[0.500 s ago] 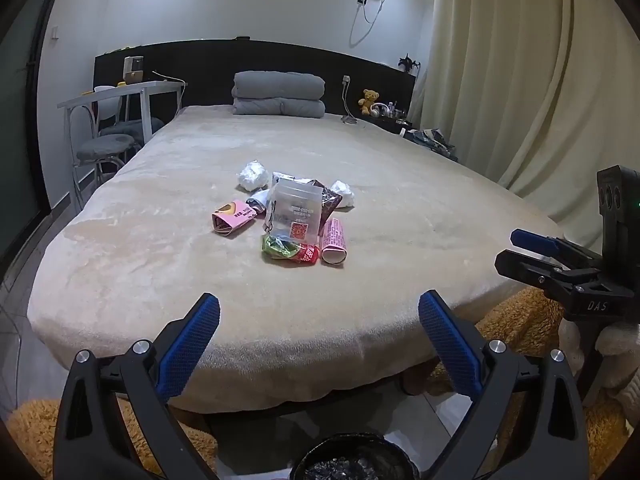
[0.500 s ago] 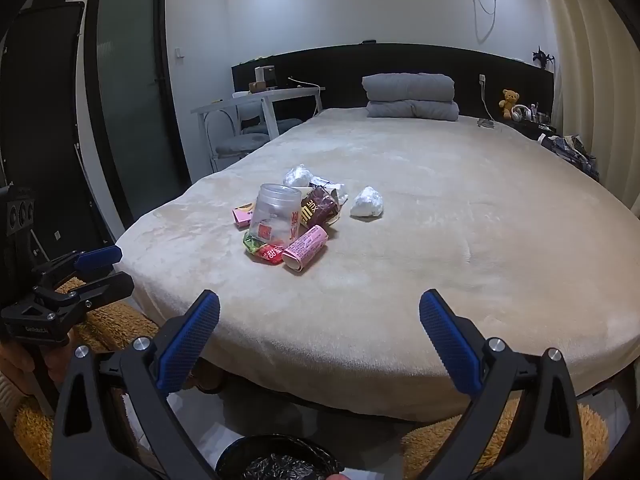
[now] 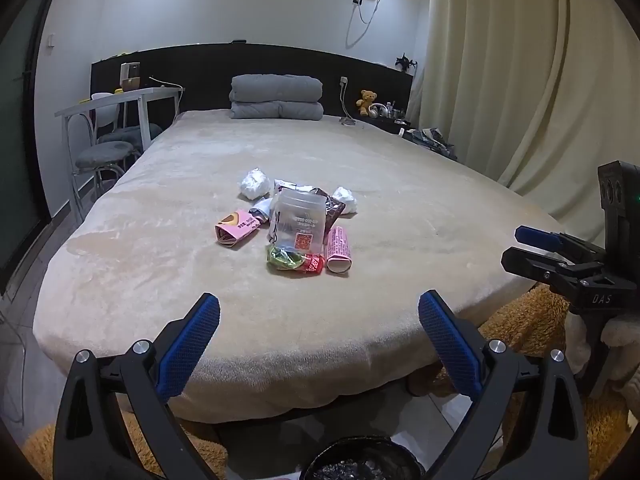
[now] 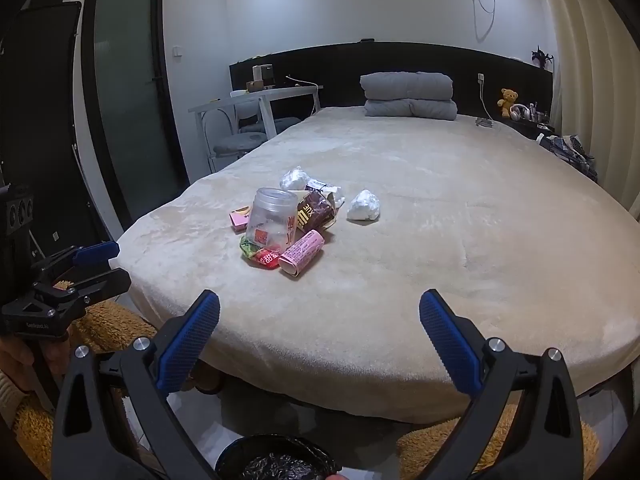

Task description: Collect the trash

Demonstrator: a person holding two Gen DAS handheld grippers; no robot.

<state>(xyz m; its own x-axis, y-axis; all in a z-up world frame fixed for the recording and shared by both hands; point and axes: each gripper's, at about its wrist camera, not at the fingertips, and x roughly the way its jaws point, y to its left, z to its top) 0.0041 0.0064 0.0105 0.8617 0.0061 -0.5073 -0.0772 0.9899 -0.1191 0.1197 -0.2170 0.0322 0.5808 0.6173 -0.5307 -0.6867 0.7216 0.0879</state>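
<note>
Trash heaped mid-bed, well off its foot edge, looks light and crushable; pinch wrappers by edges, clear jar across its body; both grippers' jaws spread, empty

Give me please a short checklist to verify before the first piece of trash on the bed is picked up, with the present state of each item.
1. Left gripper jaws wide, nothing between: ok.
2. Right gripper jaws wide, nothing between: ok.
3. Trash together in one pile around the clear plastic jar on the bed: ok.
4. Pink tube at the near edge of the pile, free to grasp: ok.
5. Black-lined bin below the grippers, open: ok.
6. Room left in the bin: cannot tell.
</note>
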